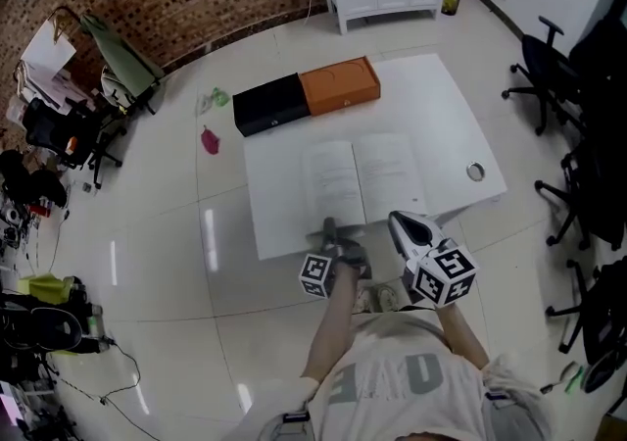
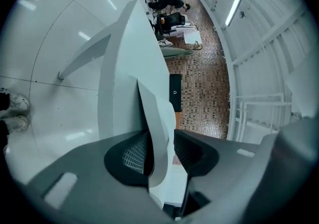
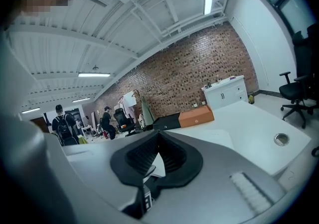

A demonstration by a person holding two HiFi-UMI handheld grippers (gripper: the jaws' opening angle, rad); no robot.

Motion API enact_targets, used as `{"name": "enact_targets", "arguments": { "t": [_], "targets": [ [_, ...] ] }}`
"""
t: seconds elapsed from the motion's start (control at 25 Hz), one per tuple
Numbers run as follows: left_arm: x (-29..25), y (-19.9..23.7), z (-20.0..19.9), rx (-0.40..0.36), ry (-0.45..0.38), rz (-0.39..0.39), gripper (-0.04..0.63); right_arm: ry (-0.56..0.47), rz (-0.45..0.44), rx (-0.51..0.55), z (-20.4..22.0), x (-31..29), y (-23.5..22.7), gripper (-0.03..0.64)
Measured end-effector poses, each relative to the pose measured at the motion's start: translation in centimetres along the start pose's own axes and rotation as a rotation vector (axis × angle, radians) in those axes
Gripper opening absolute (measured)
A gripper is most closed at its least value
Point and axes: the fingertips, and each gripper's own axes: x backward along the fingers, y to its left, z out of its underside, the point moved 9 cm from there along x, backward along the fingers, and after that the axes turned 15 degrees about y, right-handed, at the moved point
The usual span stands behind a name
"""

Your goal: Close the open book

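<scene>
Head view: the open book [image 1: 362, 177] is lying flat near the front edge of the white counter [image 1: 441, 106], both halves spread. A black box [image 1: 269, 104] and an orange box [image 1: 340, 84] are sitting well behind it.

The person is bringing the left tool [image 1: 330, 226] in at the book's near edge, on the left half. In the left gripper view that tool [image 2: 162, 151] is standing with its jaws apart and a pale slab of the book [image 2: 157, 133], pages or cover, is running between them. One pad is lying against the slab, while a sliver of counter is still showing at the other, so I am reading this as straddling rather than clamping.

The right tool [image 1: 400, 223] is hovering just beside the book's right half. In the right gripper view its [image 3: 158, 148] jaws are together, with nothing between them.

To my eye the step in hand is taking hold of the left half. The next move is calling for the jaws to be pinching that slab firmly, then swinging it up and over the spine onto the right half. The right tool may need to be steadying the book so it is not sliding.
</scene>
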Motion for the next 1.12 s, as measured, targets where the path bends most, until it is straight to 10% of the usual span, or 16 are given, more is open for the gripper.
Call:
{"name": "enact_targets", "arguments": {
  "t": [0.24,0.92,1.12],
  "targets": [
    [-0.4,0.3,-0.2,-0.03,-0.031,-0.018,0.127,-0.033,-0.019,-0.03,-0.7,0.5,-0.5,0.005],
    [-0.2,-8.0,4.6,-1.115,0.044,-0.205,0.112,-0.042,0.04,-0.06,0.6,2.6,-1.5,0.005],
    [-1.3,-8.9,7.6,-1.282,0.095,-0.174,0.097,-0.058,0.096,-0.094,1.2,4.6,-3.2,0.005]
  ]
}}
